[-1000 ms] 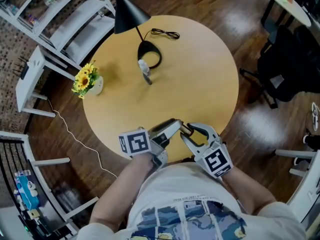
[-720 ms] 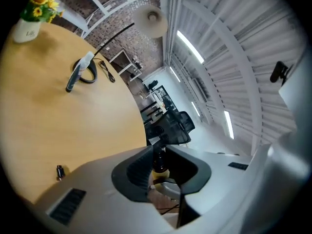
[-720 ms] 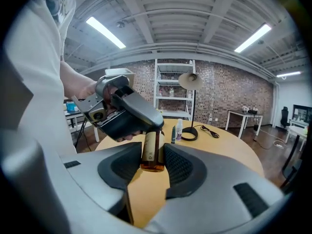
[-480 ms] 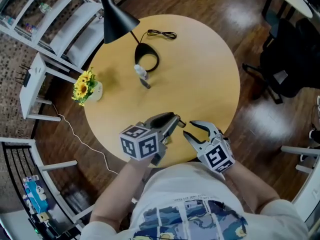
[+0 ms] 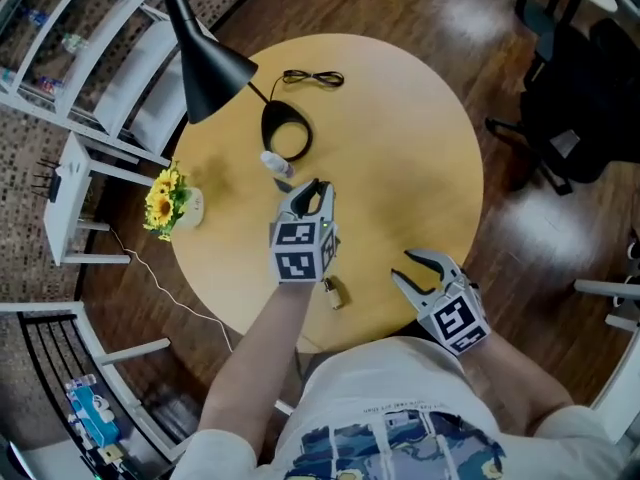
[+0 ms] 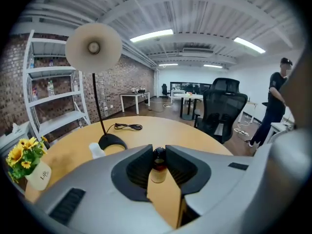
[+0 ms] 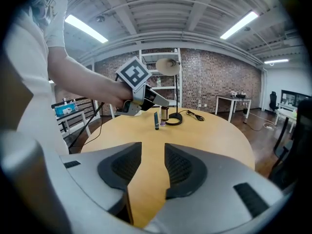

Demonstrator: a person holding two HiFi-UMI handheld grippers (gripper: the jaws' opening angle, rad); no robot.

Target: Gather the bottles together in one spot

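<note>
Steadiness is mattering most: with the left tongs (image 5: 316,188) clamped on a small dark-capped bottle (image 6: 157,167), hanging near the white bottle (image 5: 277,162) by the lamp base (image 6: 111,141) toward the tabletop's (image 5: 400,148) far edge, it should be going down upright beside that, right tongs (image 5: 399,265) idling apart, empty.

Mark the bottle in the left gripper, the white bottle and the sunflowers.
Amber bottle (image 6: 157,171): left gripper view, its body.
White bottle (image 5: 277,162): head view, its middle.
Sunflowers (image 5: 160,206): head view, the blooms.
</note>
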